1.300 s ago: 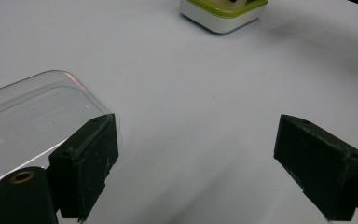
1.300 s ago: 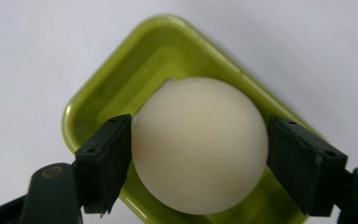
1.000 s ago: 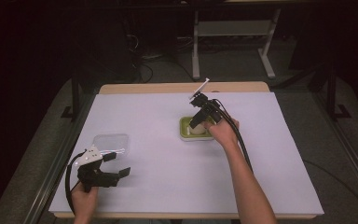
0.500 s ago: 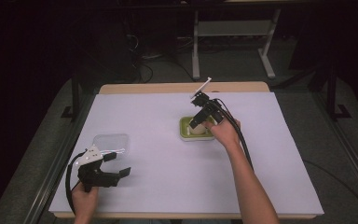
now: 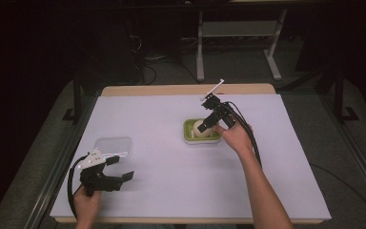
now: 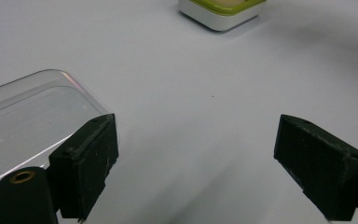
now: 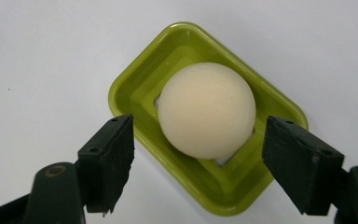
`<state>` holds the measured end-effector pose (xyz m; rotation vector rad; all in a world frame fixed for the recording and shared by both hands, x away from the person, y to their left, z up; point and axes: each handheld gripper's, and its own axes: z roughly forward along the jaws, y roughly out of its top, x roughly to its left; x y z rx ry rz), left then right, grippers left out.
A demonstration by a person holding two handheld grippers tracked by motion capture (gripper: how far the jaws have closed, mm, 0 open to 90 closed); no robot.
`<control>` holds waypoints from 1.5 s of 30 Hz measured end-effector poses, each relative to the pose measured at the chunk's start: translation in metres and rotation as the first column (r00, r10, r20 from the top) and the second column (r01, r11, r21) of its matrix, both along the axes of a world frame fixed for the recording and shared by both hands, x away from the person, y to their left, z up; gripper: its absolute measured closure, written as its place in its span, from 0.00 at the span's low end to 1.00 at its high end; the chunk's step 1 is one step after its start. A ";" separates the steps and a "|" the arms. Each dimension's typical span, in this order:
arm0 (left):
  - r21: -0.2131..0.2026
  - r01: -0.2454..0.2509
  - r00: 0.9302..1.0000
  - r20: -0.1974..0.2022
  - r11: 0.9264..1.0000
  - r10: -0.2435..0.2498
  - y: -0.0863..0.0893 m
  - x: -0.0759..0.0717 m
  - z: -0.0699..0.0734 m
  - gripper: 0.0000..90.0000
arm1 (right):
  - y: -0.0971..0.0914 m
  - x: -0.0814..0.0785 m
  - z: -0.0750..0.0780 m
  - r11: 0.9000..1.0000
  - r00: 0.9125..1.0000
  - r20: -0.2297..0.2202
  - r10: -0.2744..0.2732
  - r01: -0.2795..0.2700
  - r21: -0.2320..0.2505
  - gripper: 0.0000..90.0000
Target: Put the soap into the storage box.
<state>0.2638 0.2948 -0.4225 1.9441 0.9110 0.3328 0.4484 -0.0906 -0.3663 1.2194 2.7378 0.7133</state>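
Pale cream ball (image 7: 206, 110), smooth and matte, is seated in a green tray (image 7: 135, 86) near the middle of the bench (image 5: 162, 119). Right tongs (image 7: 198, 163) are held spread, poised over it, not touching. Risk judged: a smooth round surface may slip from an off-centre pinch, or the tray rim be caught. Left tongs (image 6: 212, 158) are spread, idle beside a clear lid (image 6: 23, 116).

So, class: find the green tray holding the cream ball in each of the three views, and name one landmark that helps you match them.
High view: the green tray sits right of table centre, under the right tool.
Left gripper view: its near corner shows at the top edge, centre-right.
Right gripper view: the tray lies mid-frame between the open jaws.
Shared landmark: the white table cover.
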 end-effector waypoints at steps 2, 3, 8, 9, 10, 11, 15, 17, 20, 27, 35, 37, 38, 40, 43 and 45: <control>0.000 0.000 1.000 0.000 1.000 0.000 0.000 0.000 0.000 0.14 | -0.002 -0.004 0.003 1.000 1.000 0.005 0.008 -0.008 0.002 0.27; 0.000 0.000 1.000 -0.001 1.000 0.000 0.000 0.000 0.000 0.14 | -0.002 -0.004 0.003 1.000 1.000 0.005 0.008 -0.008 0.002 0.27; 0.004 0.001 1.000 0.002 1.000 -0.001 0.000 0.000 0.000 0.14 | -0.005 -0.011 0.010 1.000 1.000 0.014 0.024 -0.024 0.011 0.27; 0.001 -0.001 1.000 0.001 1.000 0.001 0.000 0.000 0.000 0.14 | -0.005 -0.011 0.010 1.000 1.000 0.014 0.024 -0.024 0.011 0.27; 0.002 0.000 1.000 0.000 1.000 0.000 0.000 0.000 0.000 0.14 | -0.006 -0.013 0.011 1.000 0.999 0.021 0.024 -0.025 0.013 0.27; 0.001 -0.001 1.000 -0.001 1.000 0.001 0.000 0.000 0.000 0.14 | -0.007 -0.014 0.012 1.000 0.999 0.021 0.025 -0.026 0.017 0.27; 0.004 0.003 1.000 0.005 1.000 -0.003 -0.001 0.000 0.000 0.14 | -0.013 -0.018 0.014 0.999 1.000 0.017 0.021 -0.022 0.039 0.27; 0.004 0.003 1.000 0.003 1.000 -0.003 -0.001 0.000 0.000 0.14 | -0.017 -0.021 0.014 0.999 1.000 0.021 0.023 -0.024 0.046 0.27; 0.005 0.002 1.000 0.000 1.000 -0.002 -0.001 0.000 0.000 0.14 | -0.021 -0.024 0.014 0.999 1.000 0.022 0.022 -0.023 0.048 0.27; 0.010 0.002 1.000 -0.002 1.000 -0.002 -0.001 0.000 0.000 0.14 | -0.032 -0.034 0.015 0.997 0.999 0.029 0.015 -0.017 0.069 0.26; 0.013 0.000 1.000 -0.002 1.000 0.000 -0.002 0.000 -0.001 0.14 | -0.044 -0.046 0.014 0.996 0.999 0.033 0.010 -0.013 0.093 0.26; 0.013 0.000 1.000 -0.004 1.000 0.000 -0.002 0.000 -0.001 0.14 | -0.047 -0.049 0.013 0.995 0.999 0.037 0.012 -0.015 0.097 0.26; 0.012 0.000 1.000 -0.004 1.000 0.000 -0.002 0.000 -0.001 0.14 | -0.048 -0.050 0.012 0.995 0.999 0.036 0.007 -0.011 0.099 0.26; 0.013 0.001 1.000 -0.003 1.000 -0.001 -0.002 0.000 -0.001 0.14 | -0.051 -0.052 0.011 0.995 0.999 0.038 0.007 -0.011 0.098 0.26; 0.014 0.001 1.000 -0.002 1.000 -0.001 -0.002 0.001 -0.001 0.14 | -0.056 -0.057 0.008 0.995 0.999 0.033 -0.003 -0.001 0.101 0.26; 0.013 0.000 1.000 0.000 1.000 0.000 -0.003 0.001 -0.001 0.14 | -0.059 -0.059 0.007 0.994 0.999 0.035 -0.007 0.003 0.106 0.26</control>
